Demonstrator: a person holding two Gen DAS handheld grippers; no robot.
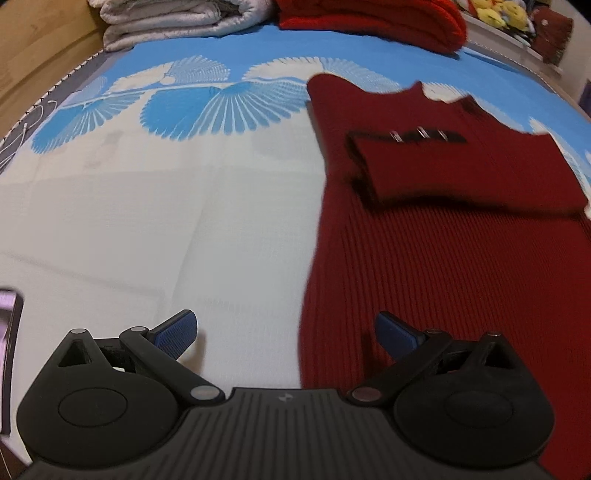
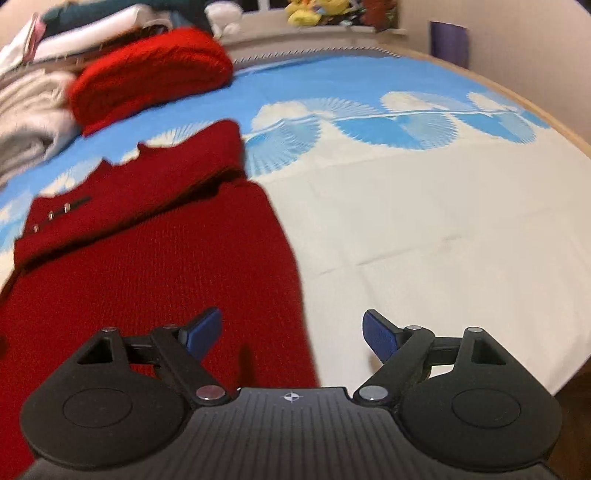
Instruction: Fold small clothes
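No words, numbers or brand names can be read anywhere. Only a small, wordless crosshair emblem (image 2: pixel 291 397) marks the right gripper's body at 6 o'clock.

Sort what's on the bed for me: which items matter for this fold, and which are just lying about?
In the job:
- dark red ribbed sweater, flat, sleeves folded across its chest
- left gripper, open over the sweater's edge
- right gripper, open over the opposite edge

Lying about:
- folded bright red knit
- folded grey-white quilt
- yellow plush toys
- blue-and-white bedsheet
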